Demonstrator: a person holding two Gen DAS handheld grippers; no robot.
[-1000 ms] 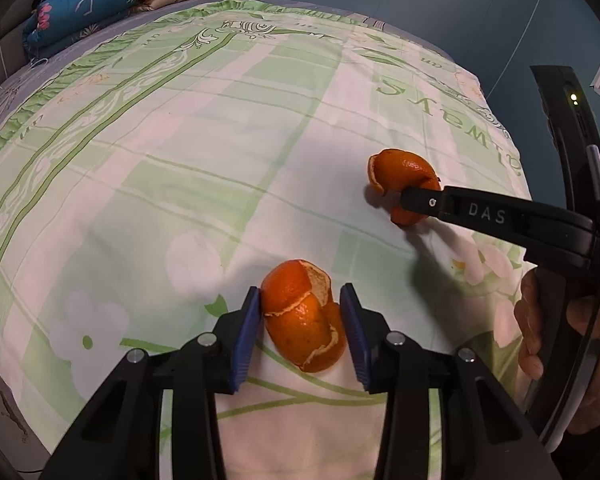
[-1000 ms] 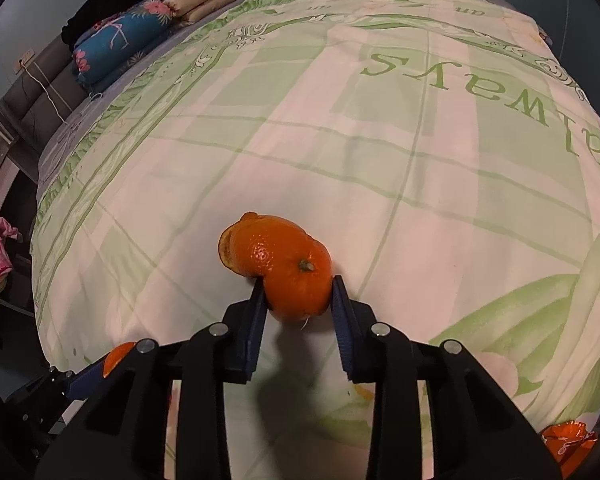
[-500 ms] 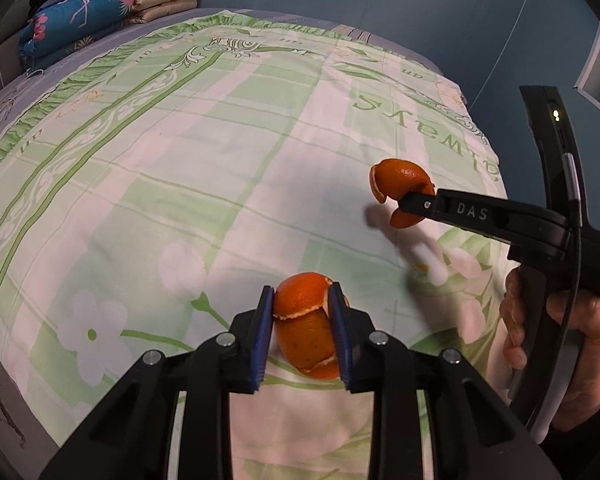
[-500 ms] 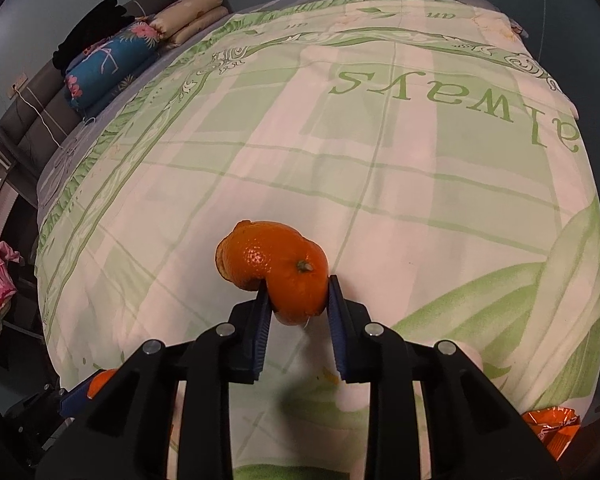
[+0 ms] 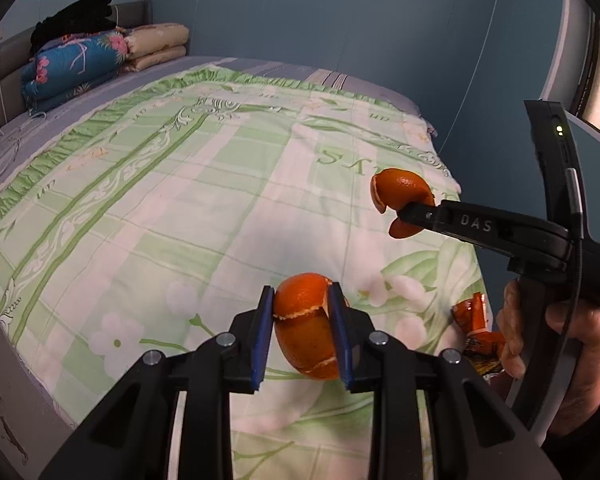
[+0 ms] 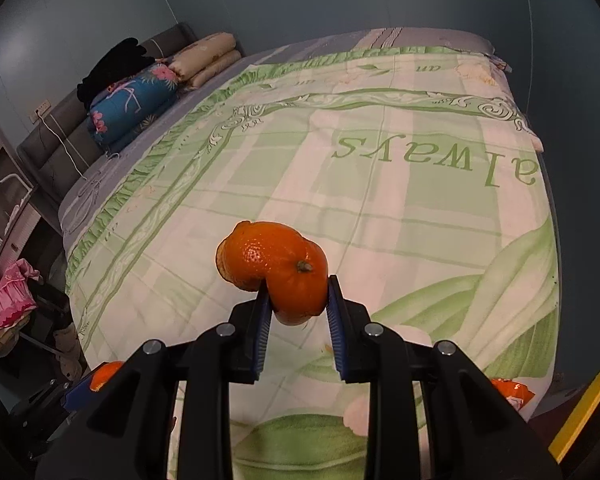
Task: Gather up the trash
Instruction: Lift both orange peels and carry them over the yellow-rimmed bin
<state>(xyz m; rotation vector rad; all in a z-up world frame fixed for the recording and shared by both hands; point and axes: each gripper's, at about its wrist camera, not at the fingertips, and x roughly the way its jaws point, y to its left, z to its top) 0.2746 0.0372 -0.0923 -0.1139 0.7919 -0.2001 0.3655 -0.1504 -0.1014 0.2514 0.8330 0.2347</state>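
Two grippers each pinch an orange peel above the bedspread (image 5: pixel 204 200): left gripper (image 5: pixel 302 320) one peel (image 5: pixel 306 328), right gripper (image 6: pixel 296 312) another (image 6: pixel 278 268).

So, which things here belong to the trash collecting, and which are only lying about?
Belong to the job:
- orange peel held in the left gripper
- second orange peel held in the right gripper
- crumpled orange wrapper at the bed's near edge

Just lying about:
- green quilt
- blue floral bedding roll
- beige folded blankets
- black garment
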